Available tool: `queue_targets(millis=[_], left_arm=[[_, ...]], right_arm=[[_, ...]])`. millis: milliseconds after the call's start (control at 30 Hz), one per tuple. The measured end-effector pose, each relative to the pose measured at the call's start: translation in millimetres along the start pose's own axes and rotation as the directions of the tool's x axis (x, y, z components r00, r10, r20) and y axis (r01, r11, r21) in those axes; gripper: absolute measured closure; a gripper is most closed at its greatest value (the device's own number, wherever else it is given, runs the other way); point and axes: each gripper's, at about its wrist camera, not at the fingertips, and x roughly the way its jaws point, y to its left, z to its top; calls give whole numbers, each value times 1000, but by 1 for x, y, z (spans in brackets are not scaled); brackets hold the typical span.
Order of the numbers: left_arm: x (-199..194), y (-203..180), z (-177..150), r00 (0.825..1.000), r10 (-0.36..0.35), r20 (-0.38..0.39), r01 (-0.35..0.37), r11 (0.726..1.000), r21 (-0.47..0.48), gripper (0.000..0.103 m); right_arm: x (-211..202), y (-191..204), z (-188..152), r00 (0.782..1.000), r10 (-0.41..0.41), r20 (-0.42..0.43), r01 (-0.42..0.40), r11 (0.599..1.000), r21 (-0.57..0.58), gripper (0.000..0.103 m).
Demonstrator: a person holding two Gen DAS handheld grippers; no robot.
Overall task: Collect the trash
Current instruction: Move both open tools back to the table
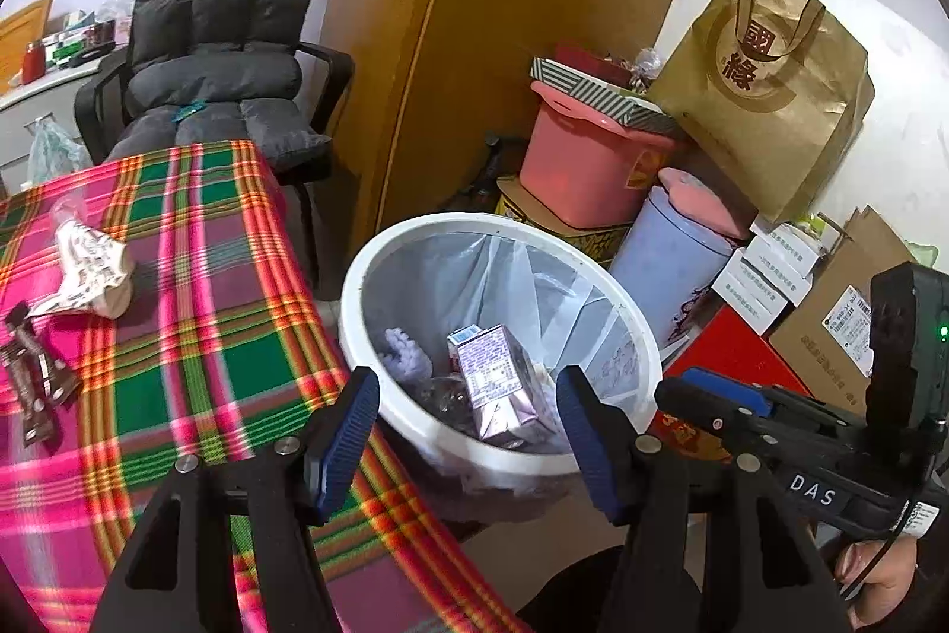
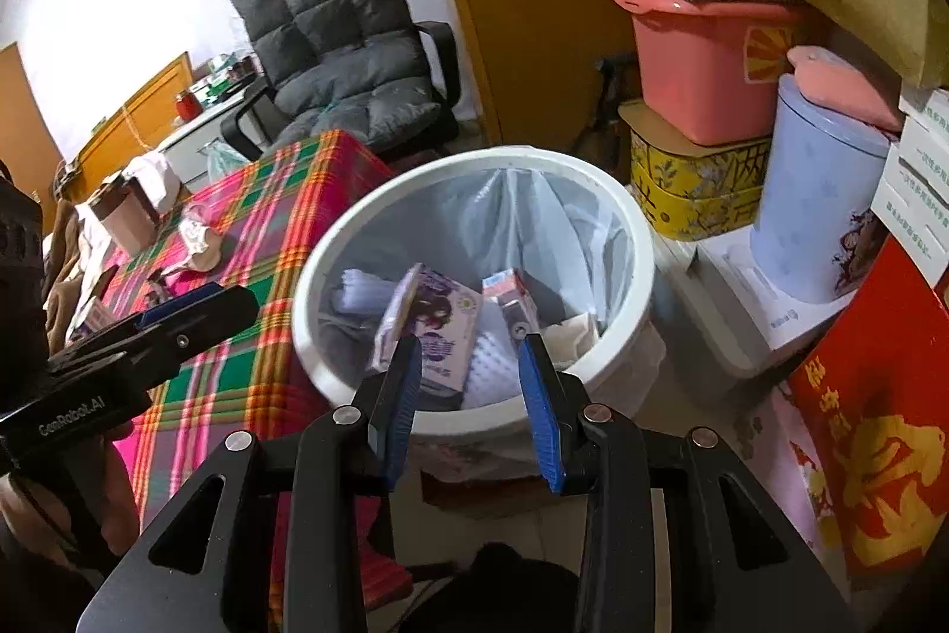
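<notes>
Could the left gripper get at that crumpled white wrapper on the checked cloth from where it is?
Probably yes. The left gripper is open and holds nothing, over the white bin. The crumpled wrapper lies uncovered on the checked cloth to its left, with nothing standing between them.

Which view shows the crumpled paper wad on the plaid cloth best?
The left wrist view: the crumpled paper wad lies unobstructed on the plaid cloth, large enough that its print shows. In the right wrist view the wad is small, distant and blurred, near the left gripper's body.
</notes>
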Motion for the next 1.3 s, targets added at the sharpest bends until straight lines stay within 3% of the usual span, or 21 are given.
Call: queue_targets(millis=[767,1067,1300], left_arm=[[-78,32,-37,990,116,74,-112,992,-59,41],[-105,50,-54,980,179,87,-172,981,-87,41],[-123,60,-67,980,181,85,-173,980,-93,41]], right_arm=[[-21,56,-15,991,132,30,-126,982,-140,66],[-22,78,-20,984,180,10,-175,967,-187,66],[-18,99,-24,979,205,-12,-202,954,-220,66]])
